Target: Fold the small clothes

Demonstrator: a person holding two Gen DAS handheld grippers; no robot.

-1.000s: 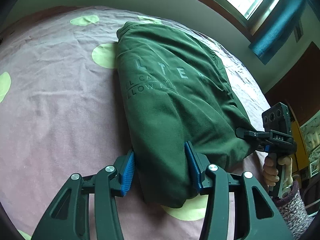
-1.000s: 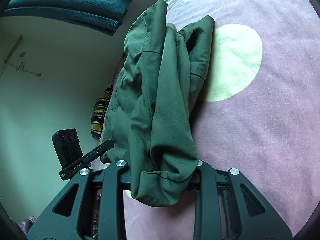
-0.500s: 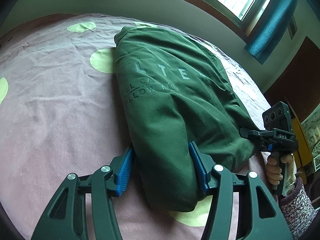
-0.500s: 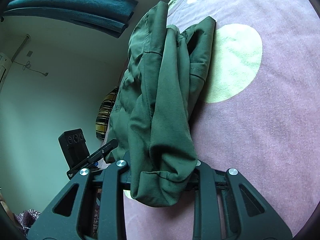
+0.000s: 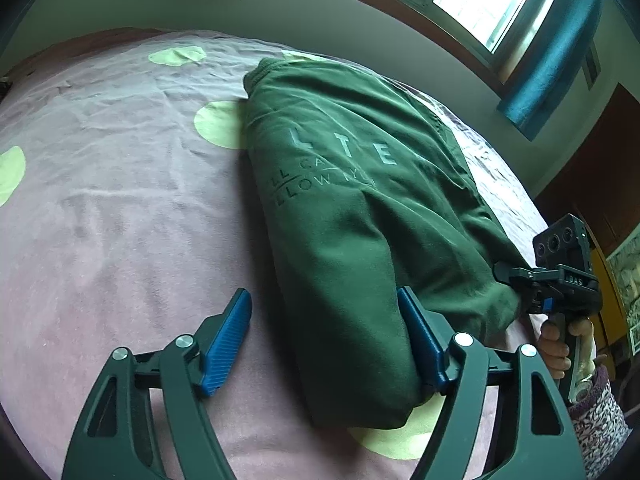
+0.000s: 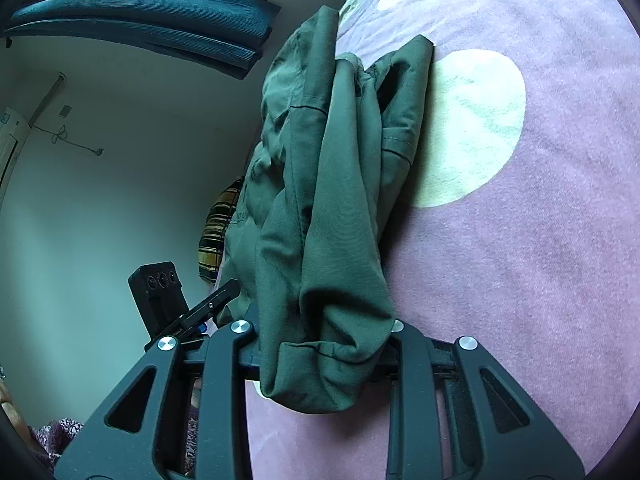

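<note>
Left gripper jaws have just opened off the green shirt between them; right gripper jaws clamp its bunched end.

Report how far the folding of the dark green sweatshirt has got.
Done: the dark green sweatshirt lies folded lengthwise on the pink bedspread. In hand: the left gripper has just been opening, releasing its edge; the right gripper grips the other end. Left: folding it shorter.

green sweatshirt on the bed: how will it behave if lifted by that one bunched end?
Likely floppy: the green sweatshirt bunches and creases where the right gripper clamps it. It probably sags and unfolds, since the layers lie loose. The left gripper has just been opening its jaws; one pad stands clear, so that end looks unsupported.
</note>
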